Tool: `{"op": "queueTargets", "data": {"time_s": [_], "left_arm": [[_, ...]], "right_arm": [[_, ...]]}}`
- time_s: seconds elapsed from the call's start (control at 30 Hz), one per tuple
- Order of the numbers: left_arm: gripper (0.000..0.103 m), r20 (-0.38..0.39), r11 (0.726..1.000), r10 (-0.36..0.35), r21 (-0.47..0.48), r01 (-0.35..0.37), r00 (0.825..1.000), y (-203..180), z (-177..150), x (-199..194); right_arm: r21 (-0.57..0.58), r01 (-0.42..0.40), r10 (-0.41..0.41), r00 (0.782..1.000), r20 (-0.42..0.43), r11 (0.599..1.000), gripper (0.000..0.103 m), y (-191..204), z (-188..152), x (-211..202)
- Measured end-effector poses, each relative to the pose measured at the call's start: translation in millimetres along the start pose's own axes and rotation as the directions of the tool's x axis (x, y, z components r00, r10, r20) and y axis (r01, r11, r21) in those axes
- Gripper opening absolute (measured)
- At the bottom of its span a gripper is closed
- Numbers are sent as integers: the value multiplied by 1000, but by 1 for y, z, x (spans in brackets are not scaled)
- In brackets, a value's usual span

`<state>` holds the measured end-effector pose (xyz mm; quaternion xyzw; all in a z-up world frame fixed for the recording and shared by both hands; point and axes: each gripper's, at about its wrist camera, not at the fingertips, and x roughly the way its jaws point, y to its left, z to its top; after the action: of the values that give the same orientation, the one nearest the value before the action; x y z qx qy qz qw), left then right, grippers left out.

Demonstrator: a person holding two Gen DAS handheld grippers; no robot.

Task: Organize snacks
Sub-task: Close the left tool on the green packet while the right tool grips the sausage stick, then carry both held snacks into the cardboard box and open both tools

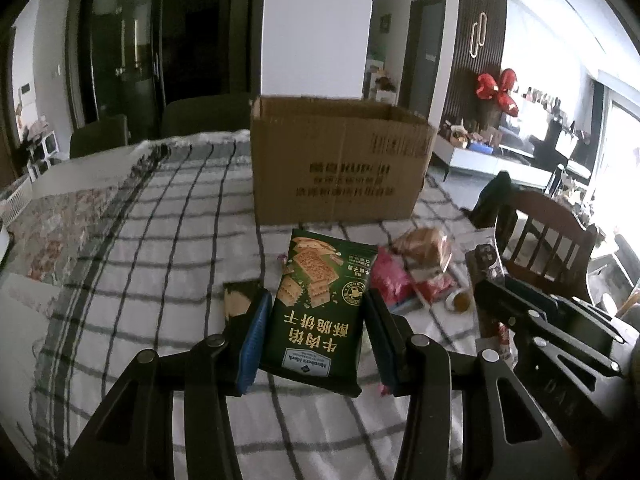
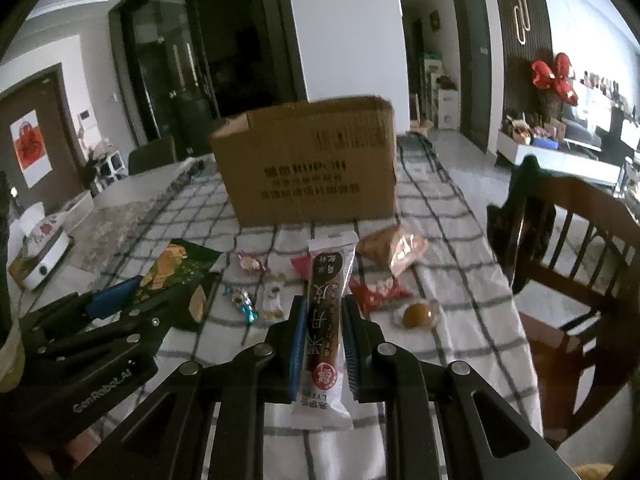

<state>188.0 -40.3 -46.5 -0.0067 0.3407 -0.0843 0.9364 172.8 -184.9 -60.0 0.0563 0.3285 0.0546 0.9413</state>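
My left gripper (image 1: pixel 314 320) is shut on a green cracker packet (image 1: pixel 320 300) and holds it above the checked tablecloth (image 1: pixel 160 240). My right gripper (image 2: pixel 322 320) is shut on a long brown-and-white snack bar (image 2: pixel 325 320), held upright. An open cardboard box (image 1: pixel 340 160) stands ahead on the table; it also shows in the right wrist view (image 2: pixel 308 168). Loose snacks lie in front of it: a bread bag (image 2: pixel 394 250), a red packet (image 2: pixel 378 292), a round brown pastry (image 2: pixel 418 315), small wrapped candies (image 2: pixel 244 300). The left gripper (image 2: pixel 116 300) with the green packet (image 2: pixel 176 268) shows at left.
A wooden chair (image 2: pixel 580 240) stands at the table's right side. A white appliance (image 2: pixel 44 248) sits at the far left of the table. A dark chair (image 1: pixel 100 136) stands behind the table. The right gripper's body (image 1: pixel 552 332) is close on my left gripper's right.
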Motion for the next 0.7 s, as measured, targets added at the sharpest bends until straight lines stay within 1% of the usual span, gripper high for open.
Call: {"op": "queueTargets", "data": {"time_s": [0.17,0.3,0.4,0.47,0.7], "left_arm": [[47,56,1000,3,3,-3,998,-2,21,-6],[47,91,1000,3,5,-4,996,-2,39,-7],[47,116,1000,6,12,-7,993,-2,52,-4],[47,131,1000,8,14,-10,991,-1,61,-1],[46,148,1000,4,2,-4,989,6,89,16]], "right_arm": [[20,-31,30,999,44,999,18,-3,18,-5],[34,-38,35,996,83,999,18,-7,35,-5],[48,-58,53,995,89,997,18,-9,45,0],[43,-51,47,994,104,998,18,-9,52,3],[44,-70,64,989,136,997,16,-11,80,20]]}}
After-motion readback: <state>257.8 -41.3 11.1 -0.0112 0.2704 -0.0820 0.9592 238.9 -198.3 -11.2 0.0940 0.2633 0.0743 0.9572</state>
